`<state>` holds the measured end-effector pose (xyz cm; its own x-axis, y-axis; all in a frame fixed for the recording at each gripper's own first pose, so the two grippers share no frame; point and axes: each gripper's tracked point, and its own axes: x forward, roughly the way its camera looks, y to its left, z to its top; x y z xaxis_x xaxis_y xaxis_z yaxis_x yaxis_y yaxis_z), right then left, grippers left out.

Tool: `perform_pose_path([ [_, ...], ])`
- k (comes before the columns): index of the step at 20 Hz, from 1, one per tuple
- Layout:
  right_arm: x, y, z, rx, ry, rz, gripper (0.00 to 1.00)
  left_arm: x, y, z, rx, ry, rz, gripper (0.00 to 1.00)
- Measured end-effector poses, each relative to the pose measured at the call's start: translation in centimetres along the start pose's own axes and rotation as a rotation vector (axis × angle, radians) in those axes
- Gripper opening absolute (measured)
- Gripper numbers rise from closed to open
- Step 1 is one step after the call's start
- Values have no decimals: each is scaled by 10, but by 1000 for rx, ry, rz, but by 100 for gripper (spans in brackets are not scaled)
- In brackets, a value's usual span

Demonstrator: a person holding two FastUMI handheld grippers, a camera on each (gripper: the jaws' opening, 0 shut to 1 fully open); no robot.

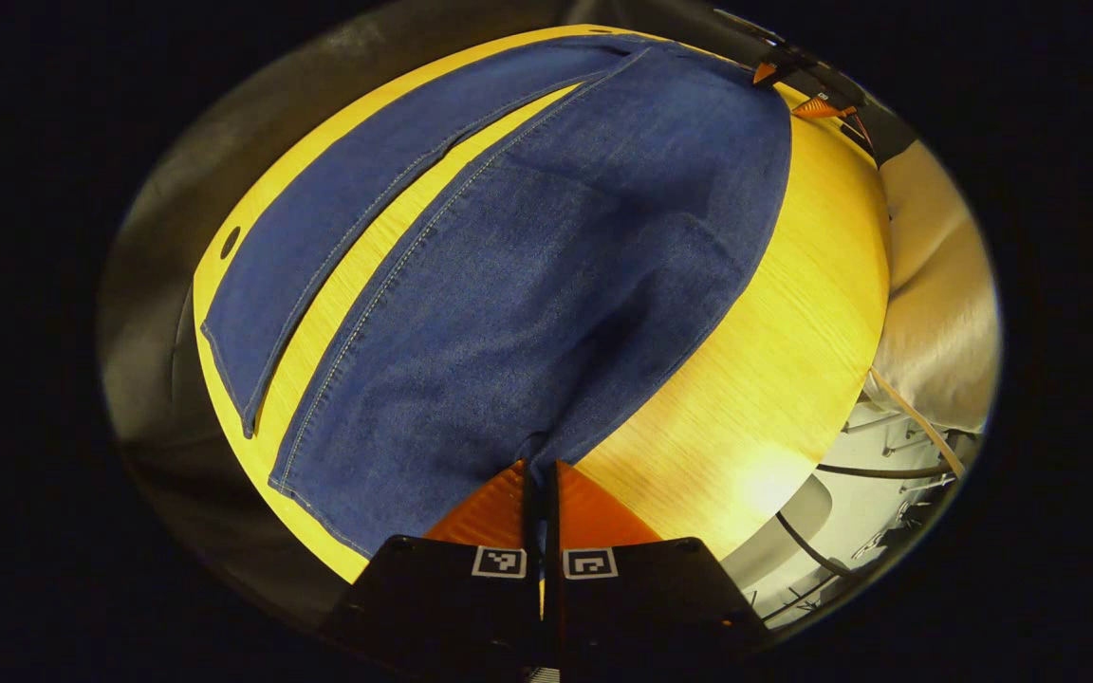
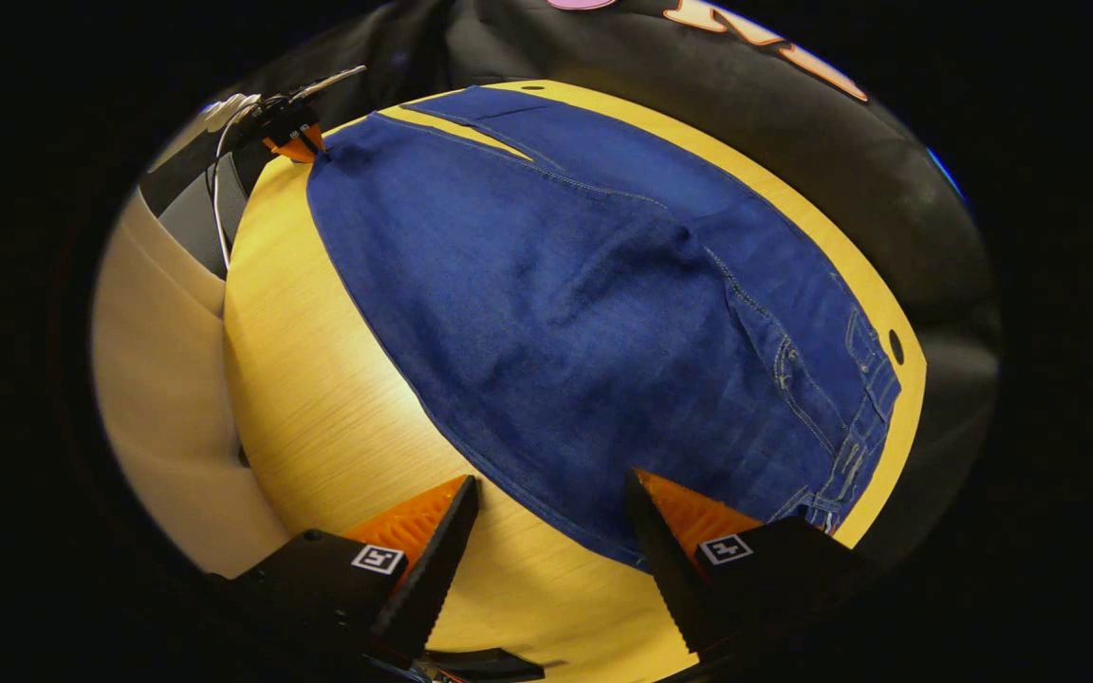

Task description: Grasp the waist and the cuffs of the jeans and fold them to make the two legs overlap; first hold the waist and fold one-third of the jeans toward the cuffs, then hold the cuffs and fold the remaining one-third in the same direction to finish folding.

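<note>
Left gripper (image 1: 542, 474): its two fingers are pressed together on a pinch of the denim at the near edge of the jeans (image 1: 527, 285); only a thin dark gap stays between them.
Right gripper (image 2: 551, 493): the fingers stand wide apart and hold nothing; one finger is over the bare table (image 2: 319, 398), the other over the near edge of the cloth, close to the waist (image 2: 855, 427); I cannot tell if it touches the cloth.
Jeans: they lie flat on the yellow wooden table, both legs stretched out; in the left gripper view a strip of table shows between the two legs; the cuffs (image 1: 252, 398) are at the left of that view; in the right gripper view the waist with its seams lies at the right, near a small dark hole (image 2: 896, 346) in the tabletop.
Other gripper seen from far: in the right gripper view the left gripper shows at the far corner of the cloth, touching its edge, with a white cable (image 2: 219, 190) beside it; in the left gripper view the right gripper (image 1: 807, 90) shows at the far end.
Around the table: a dark cloth wall (image 2: 793, 161) behind; a pale surface (image 2: 157, 360) beside the table.
</note>
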<state>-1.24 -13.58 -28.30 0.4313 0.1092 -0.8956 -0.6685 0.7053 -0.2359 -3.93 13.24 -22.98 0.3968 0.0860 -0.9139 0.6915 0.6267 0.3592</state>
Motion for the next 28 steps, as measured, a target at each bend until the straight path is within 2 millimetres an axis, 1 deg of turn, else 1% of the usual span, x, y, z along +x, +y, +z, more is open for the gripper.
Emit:
perform_pose_path([
  [4,0,0,-2,14,26,8,97,0,0,0,0,-9,3,0],
  [5,1,0,-1,23,31,1,89,0,0,0,1,-9,3,0],
  [6,0,0,-2,38,41,-4,97,0,-1,0,1,-10,2,0],
  [7,0,-1,-1,47,45,-7,88,0,0,0,0,-11,1,0],
  [8,1,-1,0,49,49,-9,93,0,0,1,-1,-13,-1,2],
  [9,0,-2,2,48,49,-12,87,0,0,0,-4,-14,-2,0],
  [11,-4,4,8,35,26,-11,65,1,0,0,-14,-14,-7,0],
  [12,-1,10,4,26,14,-14,53,1,1,0,-21,-12,-10,0],
  [13,-1,13,1,26,5,-20,48,1,1,-1,-26,-10,-14,0],
  [14,-1,14,2,39,-16,-31,37,1,1,-1,-28,-8,-18,0],
  [15,-3,14,3,60,-34,-49,21,1,1,-1,-27,-6,-21,0],
  [16,-3,12,3,79,-50,-63,12,1,1,0,-26,-5,-24,2],
  [17,-3,11,4,102,-66,-68,15,1,1,0,-26,-6,-25,2],
  [18,-2,10,3,143,-69,-75,14,1,1,0,-25,-10,-26,0],
  [19,-2,10,2,182,-65,-76,12,1,1,0,-23,-16,-27,0],
  [20,0,7,4,214,-72,-90,12,0,1,0,-32,-20,-23,0],
  [21,3,8,1,229,-61,-95,8,1,2,0,-42,-25,-20,2],
  [22,-2,8,6,225,-65,-107,4,1,2,0,-49,-32,-16,0],
  [23,-1,9,5,226,-58,-117,1,1,2,0,-59,-38,-10,1],
  [24,-1,9,4,236,-56,-133,1,0,3,0,-73,-47,0,1],
  [25,-1,9,4,254,-56,-150,4,1,4,0,-88,-59,12,0],
  [27,-1,8,4,291,-61,-188,3,1,7,1,-123,-97,48,0],
  [28,-3,9,4,312,-57,-210,3,1,8,0,-179,-96,76,0],
])
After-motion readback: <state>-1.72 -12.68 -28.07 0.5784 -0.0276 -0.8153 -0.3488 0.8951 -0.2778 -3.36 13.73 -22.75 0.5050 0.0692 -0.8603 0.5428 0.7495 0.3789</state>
